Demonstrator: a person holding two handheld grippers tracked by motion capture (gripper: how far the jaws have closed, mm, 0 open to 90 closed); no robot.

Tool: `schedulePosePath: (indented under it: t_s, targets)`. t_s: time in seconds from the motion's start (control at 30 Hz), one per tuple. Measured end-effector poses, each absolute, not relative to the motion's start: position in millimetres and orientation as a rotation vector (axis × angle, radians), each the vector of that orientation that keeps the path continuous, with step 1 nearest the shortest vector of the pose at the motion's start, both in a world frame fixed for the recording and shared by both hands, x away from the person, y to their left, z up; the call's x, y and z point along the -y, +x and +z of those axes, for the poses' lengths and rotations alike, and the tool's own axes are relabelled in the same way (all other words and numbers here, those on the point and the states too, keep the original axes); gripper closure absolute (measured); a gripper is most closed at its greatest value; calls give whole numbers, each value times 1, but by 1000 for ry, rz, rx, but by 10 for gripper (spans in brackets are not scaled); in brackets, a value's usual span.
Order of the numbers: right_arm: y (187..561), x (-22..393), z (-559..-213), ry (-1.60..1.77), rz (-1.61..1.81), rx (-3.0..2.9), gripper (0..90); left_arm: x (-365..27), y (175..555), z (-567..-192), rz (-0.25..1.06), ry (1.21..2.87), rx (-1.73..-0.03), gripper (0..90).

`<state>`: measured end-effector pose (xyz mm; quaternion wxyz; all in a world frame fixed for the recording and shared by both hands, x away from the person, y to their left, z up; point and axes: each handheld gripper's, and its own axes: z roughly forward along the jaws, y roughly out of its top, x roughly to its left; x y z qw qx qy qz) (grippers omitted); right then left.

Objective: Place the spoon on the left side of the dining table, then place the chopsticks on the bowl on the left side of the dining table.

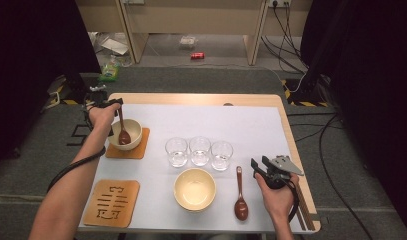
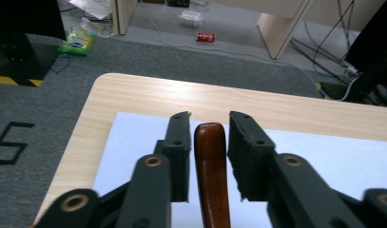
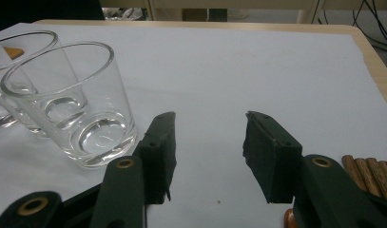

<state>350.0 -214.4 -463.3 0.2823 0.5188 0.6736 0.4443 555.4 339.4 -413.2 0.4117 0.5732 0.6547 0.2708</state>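
A brown wooden spoon (image 1: 123, 134) leans in a cream bowl (image 1: 136, 131) on a wooden coaster (image 1: 141, 150) at the table's left. My left gripper (image 1: 117, 103) is at the top of its handle. In the left gripper view the handle (image 2: 211, 171) stands between the jaws of that gripper (image 2: 210, 117), with a thin gap on each side, so the gripper is open. My right gripper (image 1: 259, 165) rests low at the right side of the white mat, open and with nothing between its jaws (image 3: 209, 118).
Three clear glasses (image 1: 200, 150) stand in a row mid-table; the nearest (image 3: 72, 104) is left of my right jaws. A second cream bowl (image 1: 178, 190), a second spoon (image 1: 240, 197), a cut-out coaster (image 1: 112, 202) and chopsticks (image 1: 305, 207) lie along the front.
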Motion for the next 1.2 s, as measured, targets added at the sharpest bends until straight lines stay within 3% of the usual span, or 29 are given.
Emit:
schedulePosePath:
  t_s: [0.23,0.43,0.8,1.2]
  targets:
    - [349,218,-461,1401,1181,-1799,541,-346,534,-396,646,1439,-1590,479]
    - [349,228,-456,1437,1156,-1786,541,-350,494,-384,645,1490,-1499,389]
    - [353,248,-445,1502,1067,-1811,545,-351,431,-413,668,1510,-1468,371]
    - [356,281,-435,1664,912,-1890,565,-349,410,-420,665,1491,-1443,373]
